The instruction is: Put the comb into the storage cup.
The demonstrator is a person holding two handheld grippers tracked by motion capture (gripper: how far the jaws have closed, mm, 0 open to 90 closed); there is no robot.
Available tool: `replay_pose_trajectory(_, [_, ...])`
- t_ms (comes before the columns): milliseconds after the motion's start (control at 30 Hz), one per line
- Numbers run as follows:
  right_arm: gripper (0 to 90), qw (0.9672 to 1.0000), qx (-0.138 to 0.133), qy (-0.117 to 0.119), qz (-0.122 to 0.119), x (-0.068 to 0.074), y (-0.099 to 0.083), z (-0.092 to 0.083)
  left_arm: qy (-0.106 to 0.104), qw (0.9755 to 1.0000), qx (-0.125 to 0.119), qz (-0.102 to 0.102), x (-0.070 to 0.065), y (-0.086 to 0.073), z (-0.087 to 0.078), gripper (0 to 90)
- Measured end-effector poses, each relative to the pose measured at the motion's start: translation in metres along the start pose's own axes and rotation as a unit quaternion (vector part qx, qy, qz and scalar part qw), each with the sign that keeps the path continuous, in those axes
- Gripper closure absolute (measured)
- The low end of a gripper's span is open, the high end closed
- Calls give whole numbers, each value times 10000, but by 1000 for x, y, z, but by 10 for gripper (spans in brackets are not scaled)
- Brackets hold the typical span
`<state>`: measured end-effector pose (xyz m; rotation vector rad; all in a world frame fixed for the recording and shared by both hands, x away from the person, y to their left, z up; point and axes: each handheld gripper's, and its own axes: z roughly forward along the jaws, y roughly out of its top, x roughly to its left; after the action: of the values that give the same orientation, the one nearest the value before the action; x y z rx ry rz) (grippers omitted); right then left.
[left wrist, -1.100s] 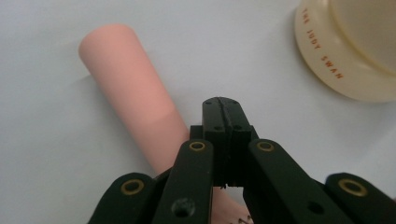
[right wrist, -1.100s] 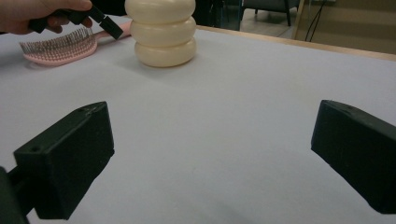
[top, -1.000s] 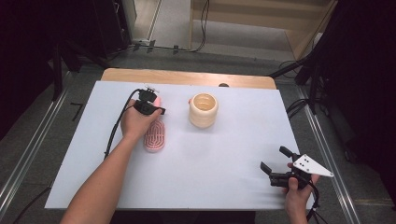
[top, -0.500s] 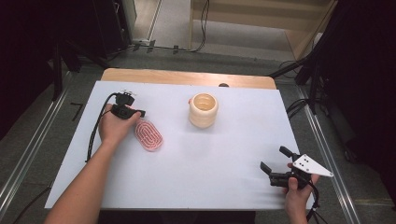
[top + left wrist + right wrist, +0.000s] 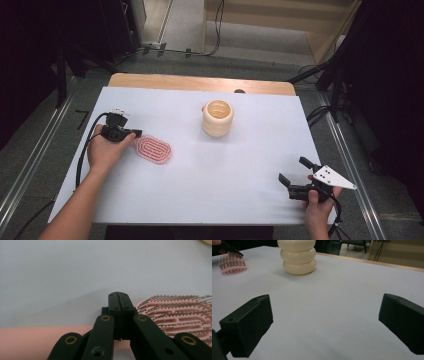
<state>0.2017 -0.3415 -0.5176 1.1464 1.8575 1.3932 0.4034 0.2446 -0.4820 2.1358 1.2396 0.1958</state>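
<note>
1. While the left gripper (image 5: pixel 131 134) sits at the table's left side, its jaws are pressed tight together on the handle of the pink plastic hairbrush (image 5: pixel 154 149), which lies flat with its bristles up. The paddle head stretches away just beyond the jaw tips, so the grip looks meant for dragging it across the white tabletop (image 5: pixel 240 170).
2. Well off to that gripper's far right stands the cream ribbed ceramic cup (image 5: pixel 217 117), upright and apart from the brush, perhaps the place the brush is bound for.
3. Over at the near right edge, the right gripper (image 5: pixel 295 175) hovers with jaws spread wide and nothing between them, likely waiting its turn.
</note>
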Motion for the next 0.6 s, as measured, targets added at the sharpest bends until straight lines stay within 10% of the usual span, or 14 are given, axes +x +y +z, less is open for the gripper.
replay_pose_trajectory(600, [0,10000,10,-20,-29,0,0,0,-99,9998,-166,-86,-21,-49,-30,900])
